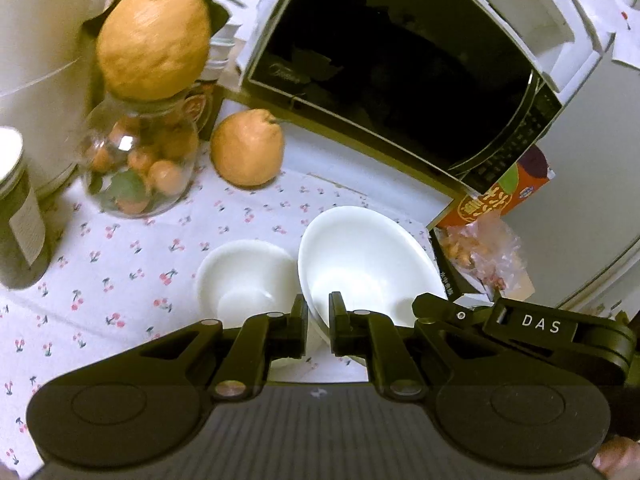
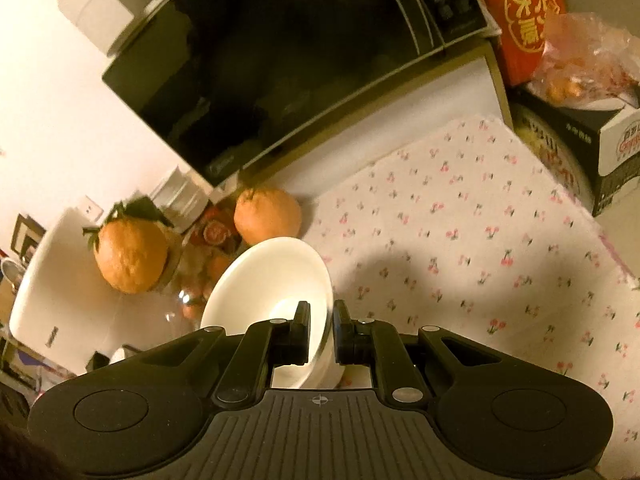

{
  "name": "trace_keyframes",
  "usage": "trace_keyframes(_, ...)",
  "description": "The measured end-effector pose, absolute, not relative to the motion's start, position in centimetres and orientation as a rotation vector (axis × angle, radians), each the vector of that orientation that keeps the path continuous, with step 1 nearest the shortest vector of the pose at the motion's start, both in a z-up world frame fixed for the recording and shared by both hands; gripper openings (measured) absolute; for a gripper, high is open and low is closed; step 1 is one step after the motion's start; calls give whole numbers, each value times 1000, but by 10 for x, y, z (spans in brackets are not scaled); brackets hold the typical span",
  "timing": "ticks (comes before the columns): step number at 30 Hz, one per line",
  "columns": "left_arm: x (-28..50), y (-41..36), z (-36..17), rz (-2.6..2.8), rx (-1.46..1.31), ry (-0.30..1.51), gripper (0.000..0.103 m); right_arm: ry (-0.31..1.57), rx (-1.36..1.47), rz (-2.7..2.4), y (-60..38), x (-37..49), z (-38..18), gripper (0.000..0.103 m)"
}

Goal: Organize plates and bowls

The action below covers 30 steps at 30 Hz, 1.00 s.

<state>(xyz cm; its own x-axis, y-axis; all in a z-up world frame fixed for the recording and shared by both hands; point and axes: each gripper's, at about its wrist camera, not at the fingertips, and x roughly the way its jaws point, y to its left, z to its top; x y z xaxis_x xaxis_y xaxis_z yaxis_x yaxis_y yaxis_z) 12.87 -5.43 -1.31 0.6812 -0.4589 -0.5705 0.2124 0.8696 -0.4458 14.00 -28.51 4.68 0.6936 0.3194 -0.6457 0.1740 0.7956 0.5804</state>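
the left gripper pinches the near rim of the large white bowl, one finger outside the wall and one inside, jaws narrow. this bowl is tilted, with its far rim up, and i cannot tell if its foot touches the cherry-print cloth or hangs just above it. a small white bowl sits upright just beside it on the left, the two rims touching or nearly so.

the right gripper is closed narrow on the rim of a white bowl, which it holds up, steeply tilted, in the air in front of the glass jar of small oranges. at the right of the left wrist view a second black gripper marked "das" is near the large bowl — most likely this is the right one.

my judgement is that the main danger is slipping: each held bowl is gripped only at a thin glazed edge, and its weight hangs to one side, so it may turn between the fingers and fall — onto the small bowl, or against the jar. this jar has a big citrus fruit balanced on its mouth, and a light knock could roll the fruit down onto the crockery. another orange fruit lies on the cloth before the microwave, so there is little room at the back. if the bowls are to be nested, the tilted one can strike the rim of the other and chip it. the two grippers work close together and may bump each other.
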Motion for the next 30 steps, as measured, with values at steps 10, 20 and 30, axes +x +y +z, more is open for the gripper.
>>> trace_keyframes(10, 134, -43, -20, -348, -361, 767, 9, 840, 648, 88, -266, 147, 39, 12)
trace_keyframes(20, 143, -46, -35, -277, -264, 789, 11, 867, 597, 61, -246, 161, 25, 14)
trace_keyframes(30, 149, -48, -41, -231, -183, 798, 12, 901, 536, 54, -231, 169, 14, 15)
